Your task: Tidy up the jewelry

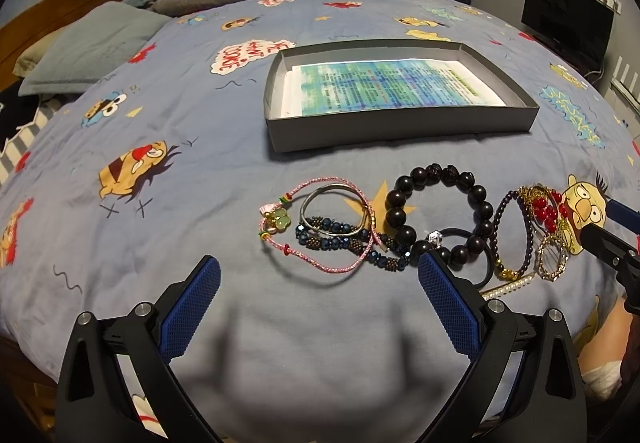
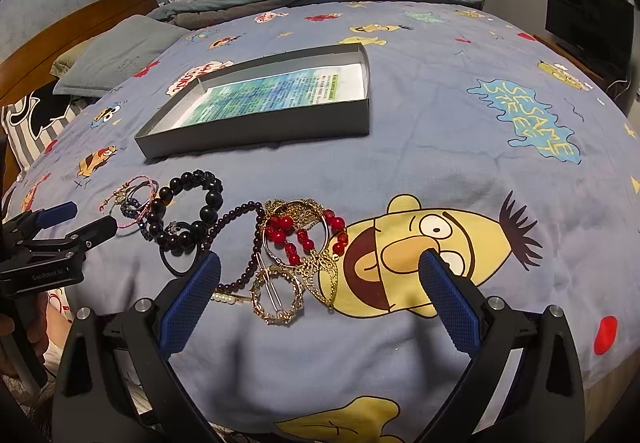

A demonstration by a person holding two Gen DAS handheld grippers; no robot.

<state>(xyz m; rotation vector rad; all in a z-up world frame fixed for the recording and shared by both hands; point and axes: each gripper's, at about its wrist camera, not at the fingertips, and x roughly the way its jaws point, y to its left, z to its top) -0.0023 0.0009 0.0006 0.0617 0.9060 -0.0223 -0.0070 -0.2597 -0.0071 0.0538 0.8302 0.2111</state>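
Observation:
A row of jewelry lies on the blue cartoon bedspread [image 1: 160, 123]. In the left wrist view I see a pink cord bracelet [image 1: 320, 267], a silver bangle [image 1: 316, 199], a blue bead bracelet [image 1: 340, 241], a large black bead bracelet [image 1: 400, 211], a purple bead strand [image 1: 500, 211] and red and gold pieces [image 1: 546, 213]. My left gripper [image 1: 320, 275] is open and empty, just in front of the pink cord. My right gripper [image 2: 320, 275] is open and empty, over a gold ring clip [image 2: 276, 295] and the red beads [image 2: 288, 231]. A grey shallow box [image 1: 400, 129] lies beyond.
The box [image 2: 256, 131] holds a printed sheet [image 1: 384, 87]. A grey pillow [image 1: 88, 43] and wooden headboard [image 1: 48, 7] are at the far left, a dark screen [image 1: 568, 19] at the far right. A black hair tie [image 2: 180, 263] and a pearl clip [image 2: 228, 298] lie near the beads.

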